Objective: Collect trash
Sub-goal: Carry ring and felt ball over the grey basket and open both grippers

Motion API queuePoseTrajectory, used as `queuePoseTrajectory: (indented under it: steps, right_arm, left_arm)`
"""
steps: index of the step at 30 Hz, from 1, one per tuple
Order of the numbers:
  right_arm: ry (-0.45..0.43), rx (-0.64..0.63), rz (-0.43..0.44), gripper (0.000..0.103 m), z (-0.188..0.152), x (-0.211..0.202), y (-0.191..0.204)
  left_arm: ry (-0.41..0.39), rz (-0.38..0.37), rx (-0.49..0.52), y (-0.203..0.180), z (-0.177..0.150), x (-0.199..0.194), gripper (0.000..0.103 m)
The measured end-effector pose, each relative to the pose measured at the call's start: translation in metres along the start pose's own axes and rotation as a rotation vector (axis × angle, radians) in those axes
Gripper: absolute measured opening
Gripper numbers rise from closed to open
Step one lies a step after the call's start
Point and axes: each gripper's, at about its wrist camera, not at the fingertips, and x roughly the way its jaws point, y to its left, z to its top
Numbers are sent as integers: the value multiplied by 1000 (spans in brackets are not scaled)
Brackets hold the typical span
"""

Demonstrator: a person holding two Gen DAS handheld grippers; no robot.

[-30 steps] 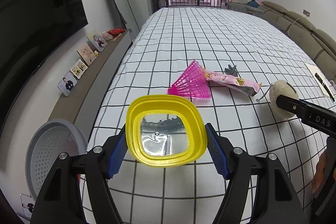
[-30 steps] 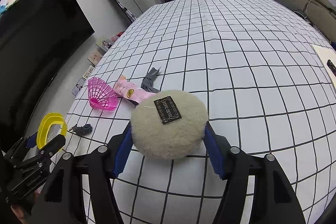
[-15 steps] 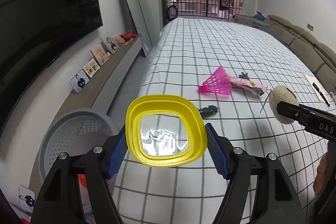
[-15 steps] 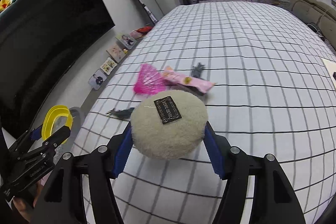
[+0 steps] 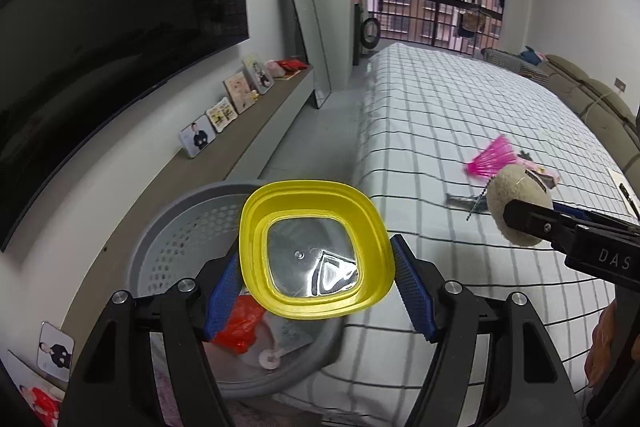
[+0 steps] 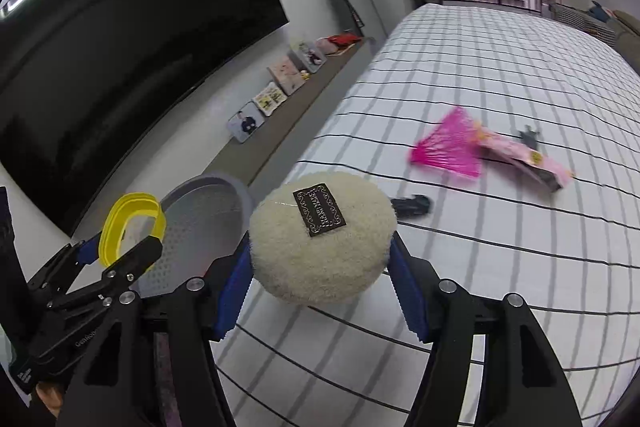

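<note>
- Holding a yellow plastic lid (image 5: 316, 251), the left tongs (image 5: 316, 285) are clamped on its side edges; it hangs above the grey perforated basket (image 5: 176, 239), which sits on the floor at the foot of the bed (image 5: 460, 115).
- Judging by its look, the lid is light, thin and stiff, with a smooth clear centre panel that could slip; the raised rim is the surest place to grip.
- Right tongs (image 6: 320, 281) are clamped on a round cream fleece pad (image 6: 320, 239), soft and squashy, with a black sewn label on top; it sits at about 3 o'clock from the lid.
- Still lying on the checked bed cover: a pink ribbed plastic cone (image 6: 448, 151), a pink crinkly wrapper (image 6: 524, 159) touching it, and a small dark scrap (image 6: 412, 205) nearer the tongs.
- An orange bag (image 5: 240, 323) already lies in the basket.
</note>
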Motion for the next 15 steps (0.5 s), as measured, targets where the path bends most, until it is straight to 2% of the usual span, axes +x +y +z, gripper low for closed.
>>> queuePoseTrajectory:
  steps: [8,15]
  right_arm:
    - [46,-98,59,62,13,45,66]
    - [100,-191,82,62,22,86,106]
  left_arm:
    - [26,64,-50,57,-10,9,68]
    - [55,96,-80,90,-13,22,68]
